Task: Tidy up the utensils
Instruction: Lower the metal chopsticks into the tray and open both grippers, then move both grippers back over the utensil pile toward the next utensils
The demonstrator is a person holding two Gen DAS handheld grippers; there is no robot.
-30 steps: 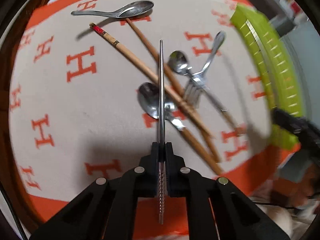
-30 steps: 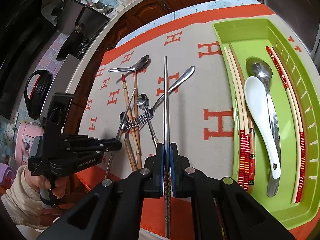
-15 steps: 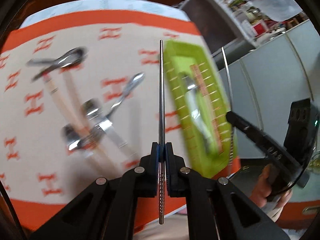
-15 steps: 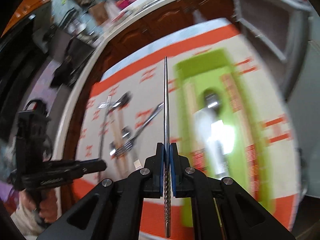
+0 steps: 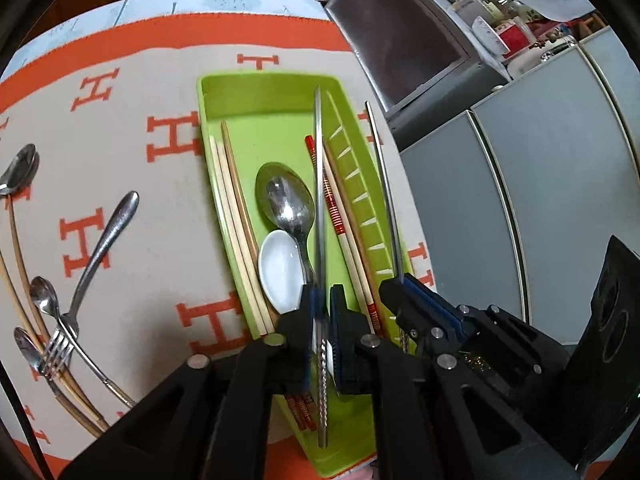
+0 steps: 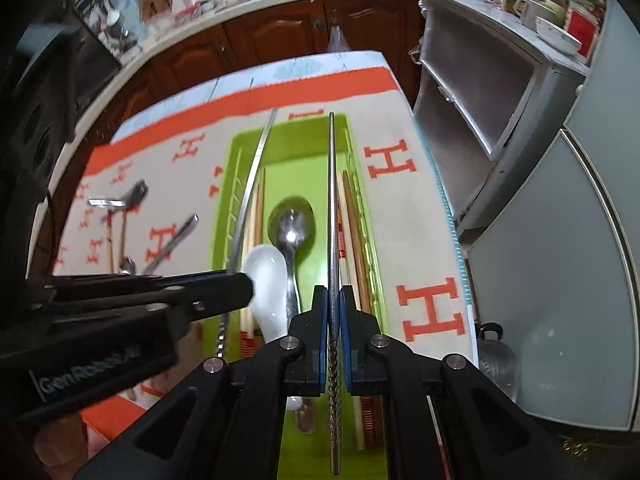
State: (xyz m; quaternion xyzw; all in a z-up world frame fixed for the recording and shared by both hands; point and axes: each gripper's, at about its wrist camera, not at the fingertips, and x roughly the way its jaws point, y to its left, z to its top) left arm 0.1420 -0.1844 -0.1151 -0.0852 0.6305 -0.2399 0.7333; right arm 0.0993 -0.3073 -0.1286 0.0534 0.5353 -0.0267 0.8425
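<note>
The green tray (image 5: 260, 120) lies on the orange-lettered cloth (image 5: 120, 152). It holds a metal spoon (image 5: 286, 200), a white spoon (image 5: 280, 268), wooden chopsticks (image 5: 234, 216) and red-banded chopsticks (image 5: 332, 208). My left gripper (image 5: 322, 300) hovers over the tray with a metal chopstick (image 5: 318, 184) between its pads. Its jaws are opening and a thin gap shows on the right side. My right gripper (image 6: 332, 296) is shut on a second metal chopstick (image 6: 331, 200) above the tray's right half (image 6: 280, 140). The two grippers sit side by side.
On the cloth left of the tray lie a fork (image 5: 60, 344), a long-handled spoon (image 5: 108, 236), more spoons (image 5: 20, 168) and wooden chopsticks (image 5: 20, 280). A grey cabinet (image 5: 520, 200) and shelves stand just right of the table edge.
Both grippers have swung right, from over the loose utensils to above the green tray, carrying their metal chopsticks. The left pads have parted slightly.
</note>
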